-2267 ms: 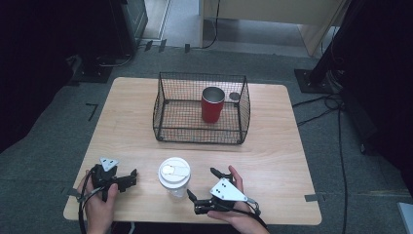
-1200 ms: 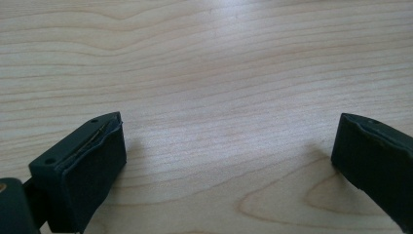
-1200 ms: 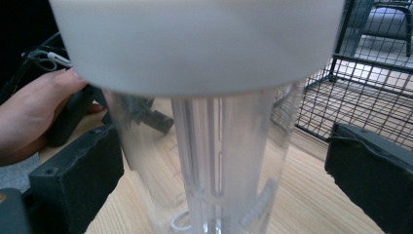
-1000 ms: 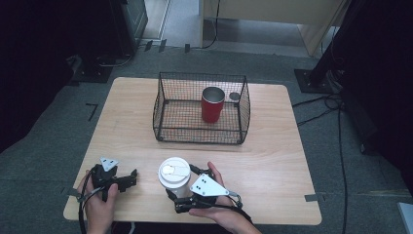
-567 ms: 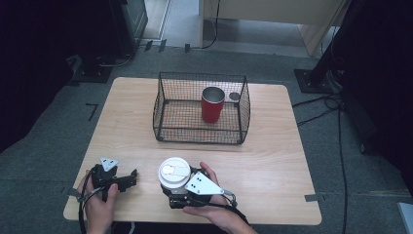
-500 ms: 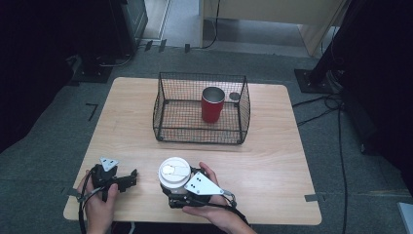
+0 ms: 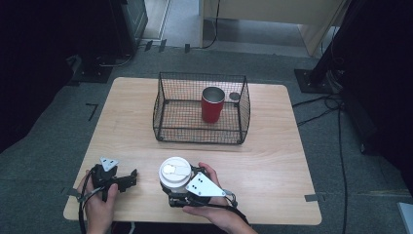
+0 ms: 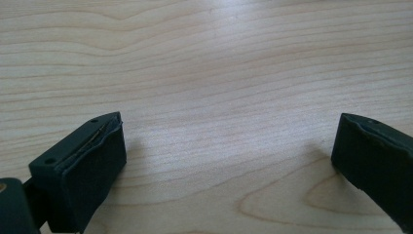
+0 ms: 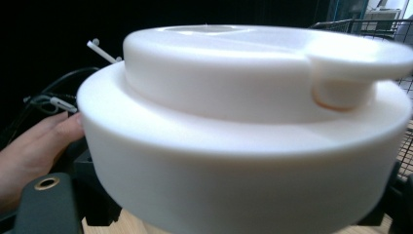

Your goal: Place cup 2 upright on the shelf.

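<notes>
At the near edge of a light wooden table (image 7: 272, 161), the right gripper (image 7: 181, 191) has just closed its jaws around a white lidded cup (image 7: 175, 171), which stands upright well in front of a black wire basket (image 7: 199, 127). In the right gripper view the cup's lid (image 9: 243, 117) looms close, so the pads appear to press its sides, though the contact itself is hidden. Left of the cup, the left gripper (image 7: 127, 178) rests on the table, jaws spread wide over bare wood. Inside the basket stands a red metal tumbler (image 7: 212, 104).
</notes>
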Demonstrator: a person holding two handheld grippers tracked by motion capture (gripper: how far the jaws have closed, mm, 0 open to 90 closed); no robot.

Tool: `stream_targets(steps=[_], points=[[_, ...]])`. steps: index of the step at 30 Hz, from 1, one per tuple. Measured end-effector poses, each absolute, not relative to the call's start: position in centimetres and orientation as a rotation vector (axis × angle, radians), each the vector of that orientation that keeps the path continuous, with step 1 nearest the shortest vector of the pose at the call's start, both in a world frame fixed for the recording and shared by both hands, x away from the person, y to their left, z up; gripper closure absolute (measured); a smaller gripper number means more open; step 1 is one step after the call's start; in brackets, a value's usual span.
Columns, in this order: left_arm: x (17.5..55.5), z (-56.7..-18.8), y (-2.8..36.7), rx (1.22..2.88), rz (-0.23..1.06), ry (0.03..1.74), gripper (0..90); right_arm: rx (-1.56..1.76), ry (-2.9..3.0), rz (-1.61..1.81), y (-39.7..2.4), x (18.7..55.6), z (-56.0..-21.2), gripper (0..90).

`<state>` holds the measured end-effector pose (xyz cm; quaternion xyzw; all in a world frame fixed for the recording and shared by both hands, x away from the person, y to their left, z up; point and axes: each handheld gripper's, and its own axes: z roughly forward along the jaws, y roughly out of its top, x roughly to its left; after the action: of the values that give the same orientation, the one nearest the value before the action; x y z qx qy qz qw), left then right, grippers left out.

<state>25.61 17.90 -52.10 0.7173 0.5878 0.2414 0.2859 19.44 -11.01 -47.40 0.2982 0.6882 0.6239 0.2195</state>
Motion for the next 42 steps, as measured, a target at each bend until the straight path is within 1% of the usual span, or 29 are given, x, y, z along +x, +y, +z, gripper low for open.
stream_targets(steps=[14, 33, 42], points=[[25.6, -52.1, 17.9, 1.919, 0.645, 1.571, 0.0, 0.794, 1.817, 1.783, -11.0, 19.7, -45.4, 16.1], [25.6, -52.1, 17.9, 1.917, 0.645, 1.572, 0.0, 0.769, 1.699, 1.804, -10.8, 21.4, -41.6, 16.0], [25.6, -52.1, 17.9, 1.918, 0.646, 1.571, 0.0, 0.770, 1.648, 1.795, -11.0, 22.5, -40.3, 16.0]])
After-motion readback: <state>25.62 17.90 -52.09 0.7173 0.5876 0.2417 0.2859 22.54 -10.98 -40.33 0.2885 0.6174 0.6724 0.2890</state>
